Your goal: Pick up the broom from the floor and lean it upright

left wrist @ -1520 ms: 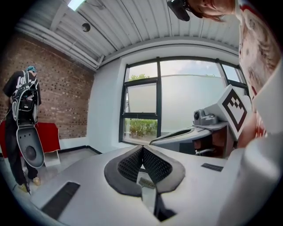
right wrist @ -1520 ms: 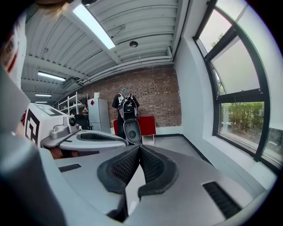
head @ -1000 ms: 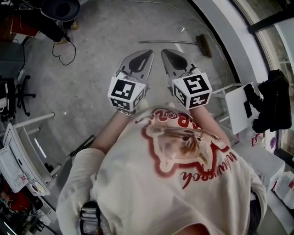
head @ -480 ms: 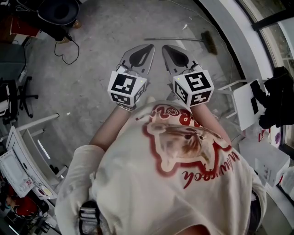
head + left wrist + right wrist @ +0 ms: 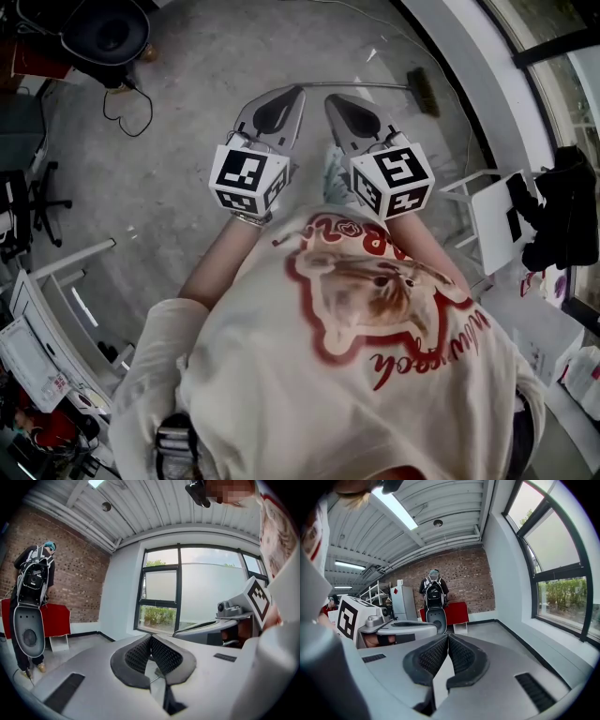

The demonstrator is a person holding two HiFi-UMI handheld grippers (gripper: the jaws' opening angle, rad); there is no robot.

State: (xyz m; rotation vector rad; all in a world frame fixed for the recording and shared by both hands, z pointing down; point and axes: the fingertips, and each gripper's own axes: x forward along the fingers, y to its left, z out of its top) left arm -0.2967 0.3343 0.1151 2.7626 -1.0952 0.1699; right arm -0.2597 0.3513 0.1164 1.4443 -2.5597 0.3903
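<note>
The broom (image 5: 375,85) lies flat on the grey concrete floor at the top of the head view, its thin handle pointing left and its brown brush head (image 5: 425,91) to the right, near the curved wall. My left gripper (image 5: 297,92) and right gripper (image 5: 330,99) are held side by side in front of the person's chest, well above the floor, their tips lining up with the handle's left end in the picture. Both are shut with nothing between the jaws, as the left gripper view (image 5: 150,637) and right gripper view (image 5: 448,635) also show.
A white folding stand (image 5: 495,214) with black clothing (image 5: 561,202) on it is at the right. A black cable (image 5: 127,101) and dark gear (image 5: 108,33) lie at the top left, an office chair (image 5: 26,199) at the left. Another person (image 5: 32,597) stands by a red cabinet (image 5: 57,619).
Both grippers have moved forward, up the picture, so their tips now reach the broom handle's left end in the head view. Their jaws stayed shut.
</note>
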